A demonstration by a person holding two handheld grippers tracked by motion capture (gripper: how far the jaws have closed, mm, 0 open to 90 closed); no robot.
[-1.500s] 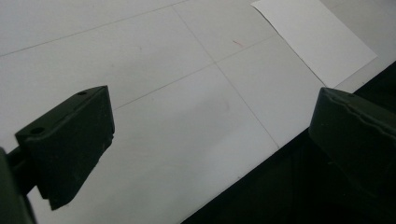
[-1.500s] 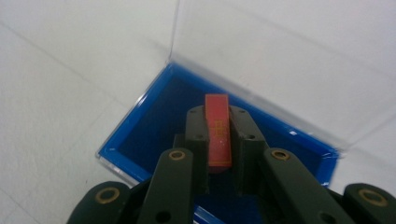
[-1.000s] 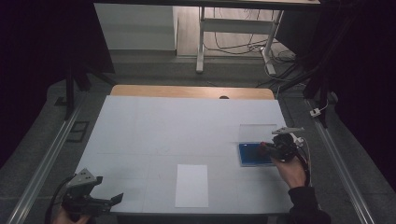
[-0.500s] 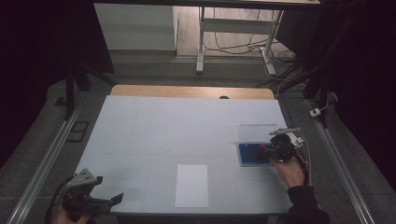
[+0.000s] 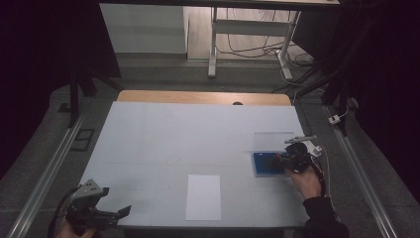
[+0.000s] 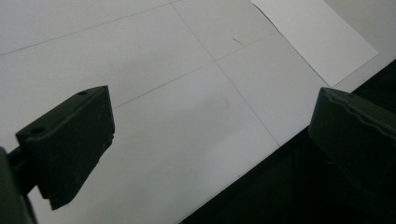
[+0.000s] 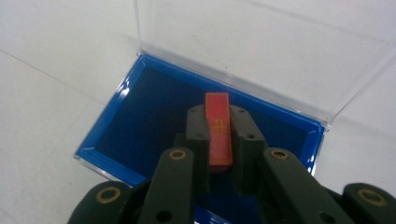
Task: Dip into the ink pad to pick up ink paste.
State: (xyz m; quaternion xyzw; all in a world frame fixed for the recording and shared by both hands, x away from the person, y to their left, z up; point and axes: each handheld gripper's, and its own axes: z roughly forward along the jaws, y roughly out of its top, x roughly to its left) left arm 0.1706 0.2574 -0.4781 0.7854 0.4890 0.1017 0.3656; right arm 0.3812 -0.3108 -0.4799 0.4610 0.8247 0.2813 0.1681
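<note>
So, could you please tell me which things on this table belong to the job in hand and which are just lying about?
In the job:
- right gripper, shut on the red block
- open blue box, clear lid raised

Lying about:
- white sheet
- left gripper, open at the table's near edge

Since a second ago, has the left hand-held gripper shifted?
No. In the high view the left hand-held gripper sits at the same spot off the table's near left corner, left of the white paper sheet.
</note>
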